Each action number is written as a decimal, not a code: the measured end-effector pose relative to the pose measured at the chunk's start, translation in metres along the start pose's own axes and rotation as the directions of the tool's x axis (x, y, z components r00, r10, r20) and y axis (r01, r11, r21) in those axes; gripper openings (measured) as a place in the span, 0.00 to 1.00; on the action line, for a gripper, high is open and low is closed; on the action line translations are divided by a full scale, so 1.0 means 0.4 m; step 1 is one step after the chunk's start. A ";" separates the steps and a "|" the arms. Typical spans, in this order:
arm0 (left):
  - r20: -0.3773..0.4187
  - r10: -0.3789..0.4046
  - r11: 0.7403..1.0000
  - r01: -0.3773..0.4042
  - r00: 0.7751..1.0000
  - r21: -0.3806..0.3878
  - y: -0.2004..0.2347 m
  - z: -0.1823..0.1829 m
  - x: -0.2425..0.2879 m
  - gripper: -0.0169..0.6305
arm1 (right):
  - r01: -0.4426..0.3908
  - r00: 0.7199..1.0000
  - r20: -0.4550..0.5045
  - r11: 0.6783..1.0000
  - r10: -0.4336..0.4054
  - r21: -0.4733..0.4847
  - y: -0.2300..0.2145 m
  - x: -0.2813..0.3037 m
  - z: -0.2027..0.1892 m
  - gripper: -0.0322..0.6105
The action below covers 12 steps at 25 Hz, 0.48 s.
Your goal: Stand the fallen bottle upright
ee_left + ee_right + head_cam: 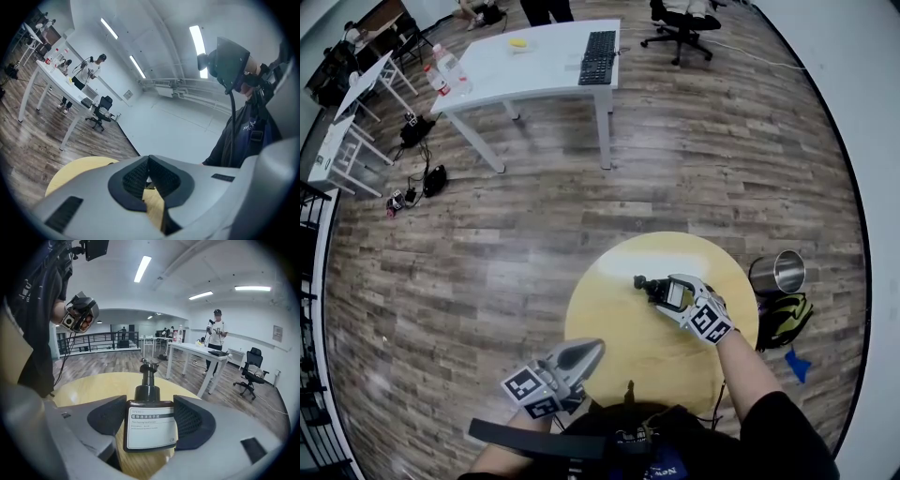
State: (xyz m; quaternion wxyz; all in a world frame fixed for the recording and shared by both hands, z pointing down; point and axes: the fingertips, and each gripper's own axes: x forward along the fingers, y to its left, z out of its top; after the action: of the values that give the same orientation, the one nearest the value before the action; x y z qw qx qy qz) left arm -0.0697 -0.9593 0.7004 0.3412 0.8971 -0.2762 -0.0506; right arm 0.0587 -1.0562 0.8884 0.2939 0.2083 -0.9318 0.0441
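Bottle (150,427), dark with a white label and a pump top, sits clamped between the two jaws of my right gripper (151,414) over a round yellow table (609,309).

At far left in the head view, a white desk (546,66) stands well away across the wood floor, with a black keyboard (600,56) on it.

Nearer me, my left gripper (592,349) hangs at the table's near left edge. In the left gripper view its jaws are drawn together with only a sliver of tabletop showing between them, and nothing is held there.

Right of it, toward the table's middle, my right gripper reaches in from the right. The bottle lies on its side in its grasp, label up, with the pump pointing away from me and to the left. I cannot tell whether the bottle touches the tabletop.

Further right, on the floor just beside the table, stands a steel bin (778,272). A green bag (786,319) lies next to it.
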 end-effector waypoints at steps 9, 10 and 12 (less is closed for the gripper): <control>-0.039 -0.020 1.000 0.020 0.999 0.001 -0.039 -0.018 0.058 0.03 | 0.038 0.997 0.058 0.996 -0.043 0.081 -0.025 -0.076 -0.049 0.57; -0.039 -0.022 1.000 0.022 0.999 0.006 -0.042 -0.018 0.065 0.03 | 0.037 0.998 0.049 0.996 -0.041 0.076 -0.023 -0.085 -0.060 0.57; -0.035 -0.028 1.000 0.028 0.999 0.013 -0.052 -0.018 0.079 0.03 | 0.034 0.999 0.030 0.997 -0.036 0.069 -0.020 -0.101 -0.082 0.57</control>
State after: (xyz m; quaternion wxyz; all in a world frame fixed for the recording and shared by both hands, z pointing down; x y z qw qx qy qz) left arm -0.0314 -0.9590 0.6955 0.3391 0.9039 -0.2578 -0.0379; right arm 0.1093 -1.0420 0.8920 0.2730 0.2351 -0.9304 0.0675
